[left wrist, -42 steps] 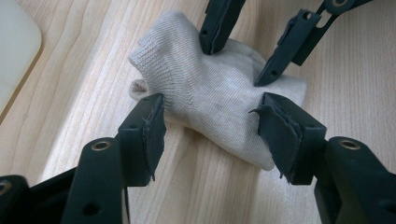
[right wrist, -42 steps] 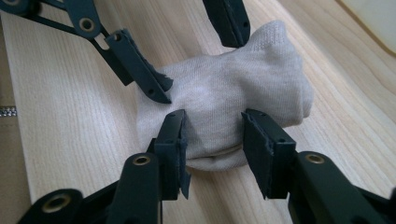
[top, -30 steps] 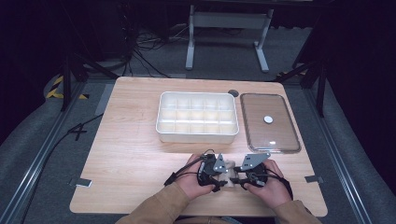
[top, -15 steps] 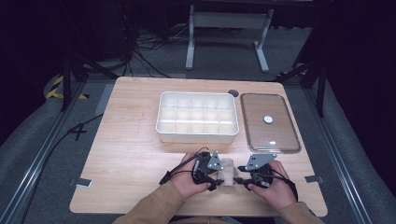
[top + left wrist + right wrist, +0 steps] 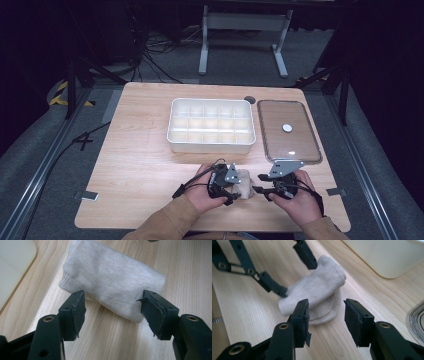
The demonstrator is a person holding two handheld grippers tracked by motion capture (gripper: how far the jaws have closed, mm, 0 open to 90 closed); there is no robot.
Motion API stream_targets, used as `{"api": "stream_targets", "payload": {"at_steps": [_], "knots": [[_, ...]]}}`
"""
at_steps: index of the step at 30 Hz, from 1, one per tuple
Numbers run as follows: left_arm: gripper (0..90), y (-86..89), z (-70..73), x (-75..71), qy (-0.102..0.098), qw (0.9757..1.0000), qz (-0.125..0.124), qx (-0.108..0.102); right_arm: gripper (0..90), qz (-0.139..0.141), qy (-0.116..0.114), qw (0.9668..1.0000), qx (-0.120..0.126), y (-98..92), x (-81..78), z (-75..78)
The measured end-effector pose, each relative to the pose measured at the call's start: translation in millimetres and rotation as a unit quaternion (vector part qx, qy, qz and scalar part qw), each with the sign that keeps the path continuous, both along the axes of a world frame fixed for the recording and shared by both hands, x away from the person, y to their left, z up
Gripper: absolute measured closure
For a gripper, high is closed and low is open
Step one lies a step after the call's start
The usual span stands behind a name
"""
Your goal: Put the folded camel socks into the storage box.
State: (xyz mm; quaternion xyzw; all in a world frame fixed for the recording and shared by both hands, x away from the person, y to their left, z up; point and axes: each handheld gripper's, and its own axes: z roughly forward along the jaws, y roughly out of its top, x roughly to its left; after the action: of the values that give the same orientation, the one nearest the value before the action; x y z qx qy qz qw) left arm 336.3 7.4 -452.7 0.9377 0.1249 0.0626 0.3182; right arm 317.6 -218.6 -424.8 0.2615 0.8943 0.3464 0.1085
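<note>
The left tongs [image 5: 113, 312] stand released, jaws spread wide, one to each side of a folded sock [image 5: 112, 282] that lies on the worktop [image 5: 175, 267] straight ahead of them. In the left gripper view the sock's long axis runs crosswise to the tongs, from its ribbed cuff end off the left jaw to its folded end off the right jaw; both jaw tips sit at the sock's near edge, close to it or just touching, and I cannot tell which. Nothing is gripped.

The right tongs [image 5: 327, 322] are released as well, jaws parted and empty. The sock [image 5: 317, 292] lies just ahead of them and a little toward their left jaw, its lower fold reaching nearly to that jaw's tip. Beyond it, on the far side, the left tongs [image 5: 284, 275] bracket the sock's upper roll, one black jaw at each flank.

From the high view, the left tongs [image 5: 232, 189] are right at the sock [image 5: 245, 182], while the right tongs [image 5: 260, 190] point in from the other side, just beside it. The left tongs look the nearer and better squared, so a closing of those jaws across the roll seems the likely next move.

Farther ahead of both tongs sit a white divided tray [image 5: 211, 145] and, to its right, a clear lid [image 5: 287, 145], both well apart from the sock.
</note>
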Motion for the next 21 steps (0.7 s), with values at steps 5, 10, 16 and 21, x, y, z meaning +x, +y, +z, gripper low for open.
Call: {"api": "stream_targets", "payload": {"at_steps": [5, 10, 16, 21], "knots": [[36.2, -2.4, -1.3, -0.4, 0.002, 0.9999, -0.003, 0.015, 50.3, -0.041, 0.022, 0.9987, 0.02, 9.1, 5.5, 6.6], [35.9, -4.3, -3.6, -1.8, 0.0, 0.9999, -0.001, 0.011, 45.4, -0.07, 0.041, 0.9964, 0.023, 17.3, 11.4, 5.4], [36.0, -6.3, -4.7, -3.0, 0.002, 0.9999, 0.001, 0.01, 43.1, -0.094, 0.058, 0.9937, 0.015, 23.4, 19.6, -7.2], [36.0, -7.4, -5.1, -2.4, 0.001, 0.9999, -0.003, 0.012, 43.0, -0.1, 0.067, 0.9927, 0.008, 25.0, 22.4, -11.7]]}}
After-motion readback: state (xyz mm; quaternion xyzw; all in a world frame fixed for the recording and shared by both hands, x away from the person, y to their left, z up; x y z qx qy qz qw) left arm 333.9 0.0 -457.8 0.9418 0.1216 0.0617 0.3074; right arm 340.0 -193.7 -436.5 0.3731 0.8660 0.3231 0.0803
